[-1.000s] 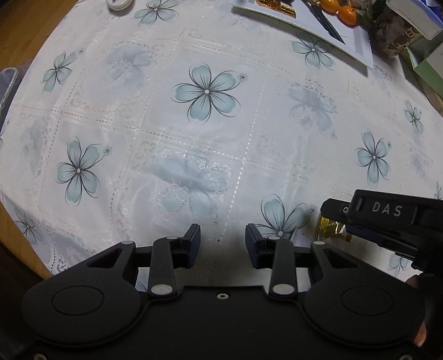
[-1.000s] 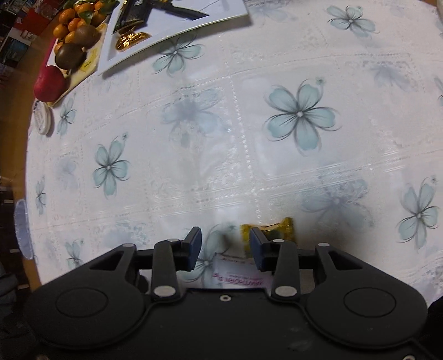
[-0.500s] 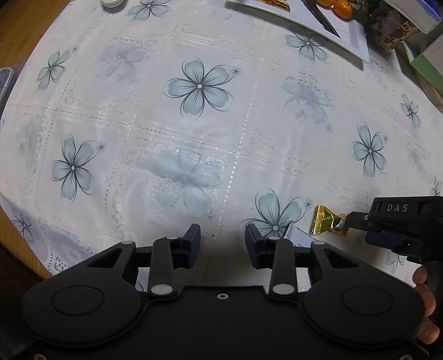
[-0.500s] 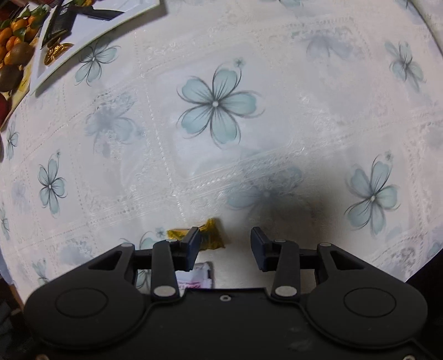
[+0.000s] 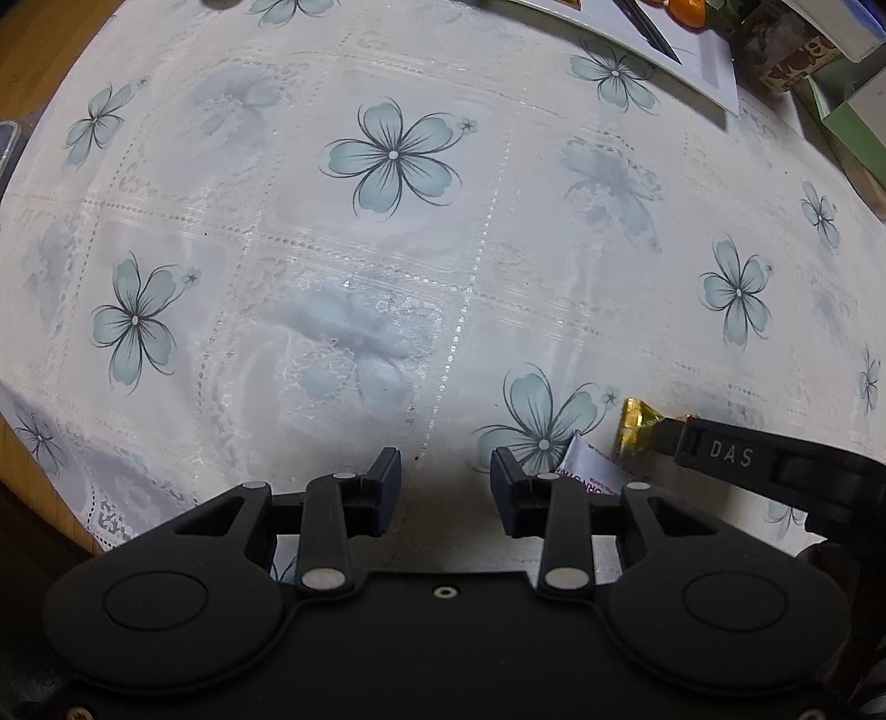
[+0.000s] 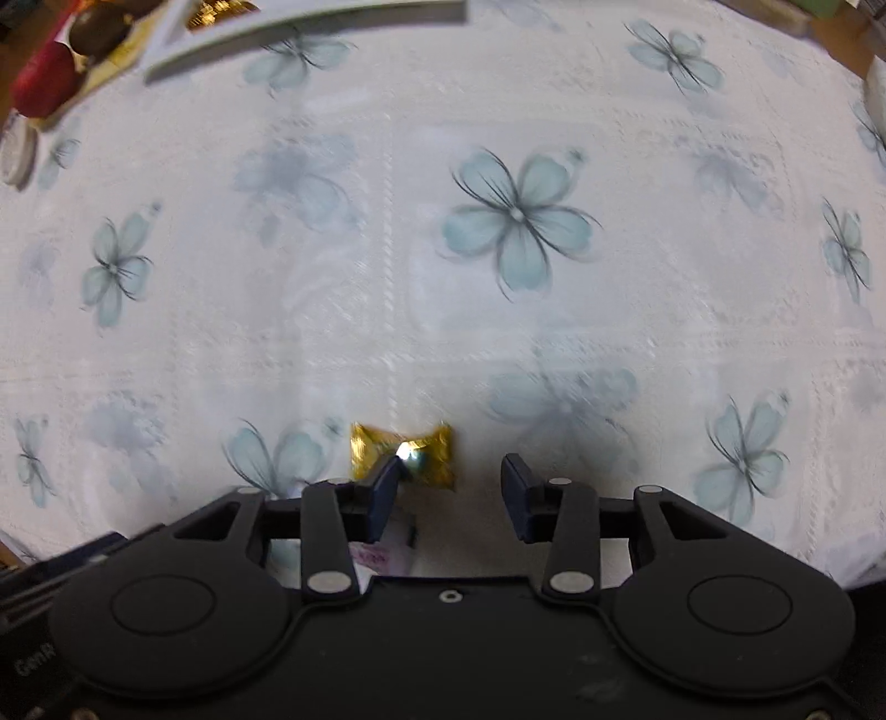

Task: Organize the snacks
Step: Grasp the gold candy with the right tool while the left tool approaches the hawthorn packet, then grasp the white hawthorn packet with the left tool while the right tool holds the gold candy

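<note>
A gold-wrapped candy (image 6: 426,451) lies on the flowered tablecloth (image 6: 498,310). My right gripper (image 6: 451,487) points down over it, open. Its left fingertip (image 6: 387,482) overlaps the candy's near edge, and I cannot tell whether it touches. Most of the gap between the fingers is empty. A white and pink snack packet (image 6: 382,554) lies beneath that gripper's body. In the left wrist view the candy (image 5: 637,429) and the packet (image 5: 587,476) lie right of my left gripper (image 5: 446,490), which is open over bare cloth. The right gripper's finger (image 5: 720,454) reaches the candy.
A white tray (image 6: 310,30) at the far edge holds another gold-wrapped snack (image 6: 219,12). Beside it lie a red apple (image 6: 44,83) and a kiwi (image 6: 102,30). Oranges (image 5: 686,8) and boxes (image 5: 853,116) crowd the far right corner. Bare wooden table (image 5: 33,66) shows at the left.
The right gripper swung sideways and rolled: the candy went from behind its right finger to its left fingertip. In the left wrist view the candy is now uncovered. The left gripper stayed put.
</note>
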{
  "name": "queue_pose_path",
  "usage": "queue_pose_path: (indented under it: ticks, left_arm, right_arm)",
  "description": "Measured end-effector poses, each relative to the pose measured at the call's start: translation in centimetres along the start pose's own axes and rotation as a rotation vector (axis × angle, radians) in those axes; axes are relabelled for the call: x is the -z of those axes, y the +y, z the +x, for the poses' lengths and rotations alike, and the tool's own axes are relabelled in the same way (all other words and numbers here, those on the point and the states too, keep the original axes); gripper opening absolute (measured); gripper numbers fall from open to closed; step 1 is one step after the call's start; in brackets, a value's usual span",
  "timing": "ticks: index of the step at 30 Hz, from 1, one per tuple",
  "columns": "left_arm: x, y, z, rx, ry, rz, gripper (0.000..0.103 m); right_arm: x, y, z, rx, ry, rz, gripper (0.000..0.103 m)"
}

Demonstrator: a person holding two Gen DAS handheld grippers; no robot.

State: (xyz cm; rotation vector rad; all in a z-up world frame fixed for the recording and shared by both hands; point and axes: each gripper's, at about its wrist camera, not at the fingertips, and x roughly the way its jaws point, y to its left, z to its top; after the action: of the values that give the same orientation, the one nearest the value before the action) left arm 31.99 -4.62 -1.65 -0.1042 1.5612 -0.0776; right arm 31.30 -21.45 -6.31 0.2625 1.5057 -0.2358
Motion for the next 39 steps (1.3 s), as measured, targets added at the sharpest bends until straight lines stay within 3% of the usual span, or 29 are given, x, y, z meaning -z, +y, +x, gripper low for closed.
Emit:
queue_pose_path:
  ticks: [8,11,15,25,34,39]
  left_arm:
    - [0.0,-0.1,-0.2,0.012,-0.002,0.003,0.046]
    - [0.0,-0.1,-0.3,0.015,-0.004,0.005,0.046]
    - [0.0,-0.3,-0.3,0.009,-0.012,0.016,0.045]
    - [1.1,-4.6,1.2,0.031,0.0,0.174,0.046]
    - [2.6,-7.9,3.7,0.069,0.07,0.226,0.046]
    - [2.8,-8.1,4.3,-0.032,0.031,0.219,0.049]
  right_arm:
    - [-0.6,0.6,2.1,-0.015,0.045,0.014,0.042]
    - [-0.5,0.7,2.4,-0.023,0.059,-0.004,0.025]
    - [-0.2,0.4,2.5,0.009,0.059,-0.003,0.025]
    - [-0.1,-6.1,1.0,0.031,0.053,0.183,0.025]
    - [-0.3,-10.6,-0.5,-0.018,0.053,0.288,0.026]
    - [-0.4,-10.9,-1.6,-0.046,0.042,0.304,0.026]
